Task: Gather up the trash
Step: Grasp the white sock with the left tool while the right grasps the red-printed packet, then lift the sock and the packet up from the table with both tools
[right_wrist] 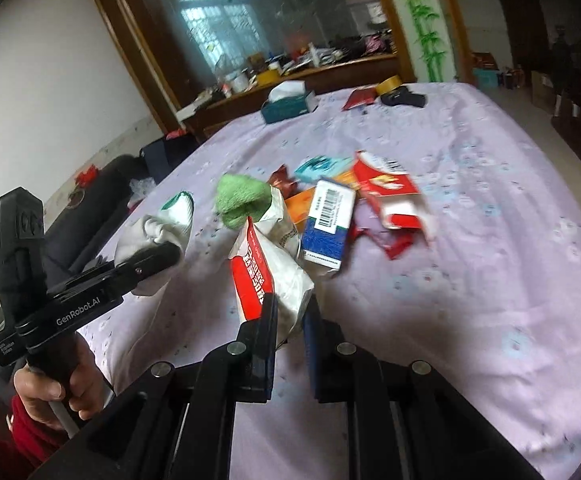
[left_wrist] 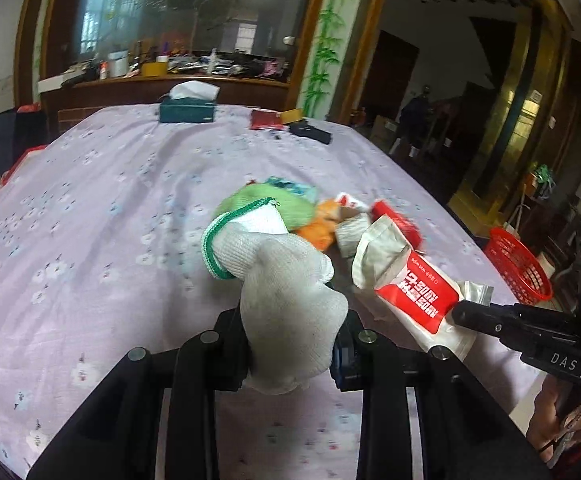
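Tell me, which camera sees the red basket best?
The left wrist view: the red basket sits beyond the table's right edge, its rim and slatted wall clear. The right wrist view shows, at most, a red sliver at its right edge; I cannot tell if that is the basket.

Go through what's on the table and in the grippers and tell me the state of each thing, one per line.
Left gripper: shut on the white glove.
White glove: held, lifted off the cloth.
Right gripper: shut on the red and white pouch.
Red and white pouch: torn open, crumpled, held.
Blue and white box: closed, lying tilted on the pile.
Tissue box: open, tissue sticking up.
Red basket: upright beside the table.
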Available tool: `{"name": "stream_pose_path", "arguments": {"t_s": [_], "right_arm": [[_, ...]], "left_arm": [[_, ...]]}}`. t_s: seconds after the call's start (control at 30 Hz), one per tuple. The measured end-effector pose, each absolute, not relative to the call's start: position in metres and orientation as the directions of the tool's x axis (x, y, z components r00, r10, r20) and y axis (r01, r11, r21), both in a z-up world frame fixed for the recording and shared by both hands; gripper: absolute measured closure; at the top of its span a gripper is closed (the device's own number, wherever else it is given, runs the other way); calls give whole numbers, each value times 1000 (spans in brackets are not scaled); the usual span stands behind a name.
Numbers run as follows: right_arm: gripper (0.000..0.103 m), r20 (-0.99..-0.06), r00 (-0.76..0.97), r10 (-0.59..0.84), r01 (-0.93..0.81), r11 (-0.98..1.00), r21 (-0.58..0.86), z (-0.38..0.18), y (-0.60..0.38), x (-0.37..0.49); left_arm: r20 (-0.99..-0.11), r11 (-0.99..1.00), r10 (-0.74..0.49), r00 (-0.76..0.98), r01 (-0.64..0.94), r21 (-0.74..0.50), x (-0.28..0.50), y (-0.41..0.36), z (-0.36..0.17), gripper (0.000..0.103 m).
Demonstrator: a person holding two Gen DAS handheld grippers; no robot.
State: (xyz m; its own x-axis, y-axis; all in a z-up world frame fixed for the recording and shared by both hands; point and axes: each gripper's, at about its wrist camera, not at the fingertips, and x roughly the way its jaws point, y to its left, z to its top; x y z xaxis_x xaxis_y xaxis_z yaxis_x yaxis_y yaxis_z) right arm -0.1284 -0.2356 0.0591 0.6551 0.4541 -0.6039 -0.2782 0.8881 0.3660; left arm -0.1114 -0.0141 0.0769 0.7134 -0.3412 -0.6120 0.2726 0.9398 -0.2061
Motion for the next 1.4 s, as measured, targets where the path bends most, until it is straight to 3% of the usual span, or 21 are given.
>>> {"name": "stream_pose_path", "arguments": {"t_s": [0.37,1.4], "right_arm": [[89,-555,725,409,-208,897,390,72,-280,-147],[89,-555,748,363,-166,913,373,76,-294,-159]], "left_arm": [[-617,928,-358,701,340,-153,-121,-56,84,74],[-625,918,-340,703,392,-59,-126,-98,79,74]]}}
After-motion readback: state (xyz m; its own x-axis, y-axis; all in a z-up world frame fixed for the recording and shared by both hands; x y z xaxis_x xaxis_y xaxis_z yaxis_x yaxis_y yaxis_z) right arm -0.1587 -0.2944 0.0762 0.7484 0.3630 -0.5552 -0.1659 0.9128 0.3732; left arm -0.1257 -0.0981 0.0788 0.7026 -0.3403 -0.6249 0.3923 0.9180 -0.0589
